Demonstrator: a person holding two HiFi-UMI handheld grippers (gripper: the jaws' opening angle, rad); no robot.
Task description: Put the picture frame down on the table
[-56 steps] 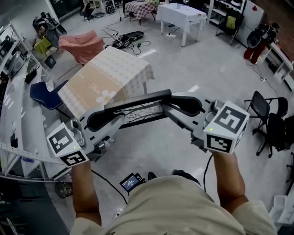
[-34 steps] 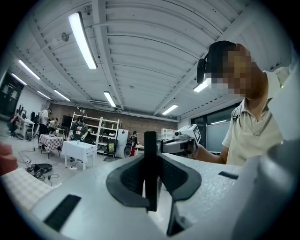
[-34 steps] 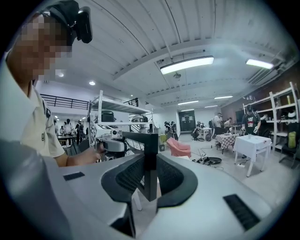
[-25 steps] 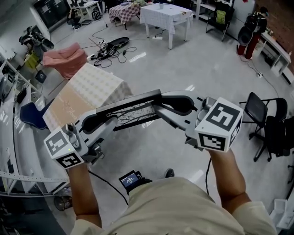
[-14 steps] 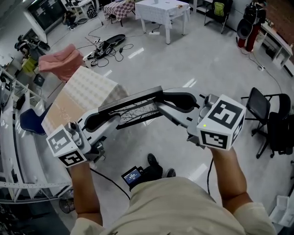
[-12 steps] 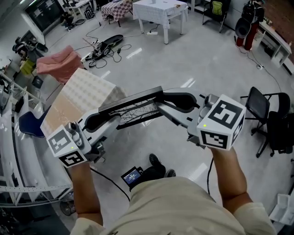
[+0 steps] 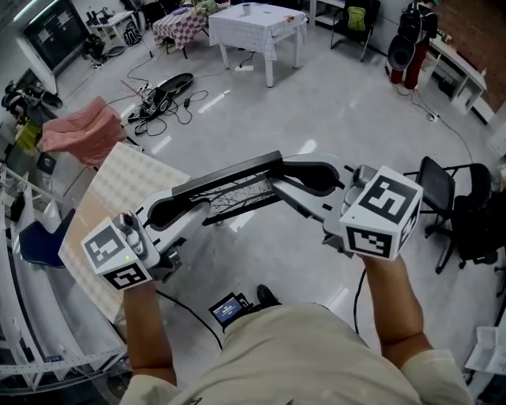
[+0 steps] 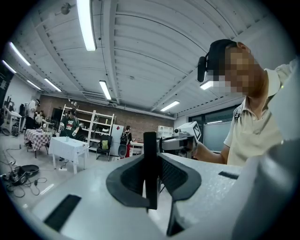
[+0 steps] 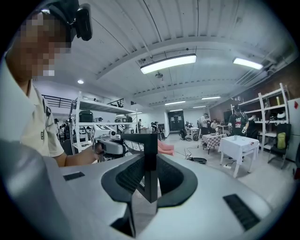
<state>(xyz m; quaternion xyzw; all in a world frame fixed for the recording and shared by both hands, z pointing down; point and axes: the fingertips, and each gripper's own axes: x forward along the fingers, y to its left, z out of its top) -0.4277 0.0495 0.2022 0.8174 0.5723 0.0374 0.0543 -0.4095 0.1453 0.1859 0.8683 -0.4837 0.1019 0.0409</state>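
The left gripper [image 7: 194, 210] clamps the left end of the picture frame [image 7: 237, 190], its jaws closed narrowly on the black edge. The right gripper [image 7: 291, 180] clamps the right end likewise. The frame hangs above the floor [image 7: 316, 103], near the cloth-covered table [image 7: 115, 190], clear of it.

Frame: we see the picture frame [image 7: 229, 186] spanning from the left tongs [image 7: 182, 208], at its 8 o'clock end, to the right tongs [image 7: 304, 176], at its 2 o'clock end, over the floor [image 7: 348, 103].
Near surface: at our 9 o'clock, the surface [image 7: 115, 186] has its corner just beside the left tongs.
Far table: we place the far table [image 7: 253, 20] at 12 o'clock, well apart.
Cables: the cables [image 7: 162, 87] lie on the floor at 11 o'clock, between both.
Draped chair: the draped chair [image 7: 79, 130] stands at 10 o'clock, behind the near surface.
Folding chair: the folding chair [image 7: 447, 198] stands at 3 o'clock.
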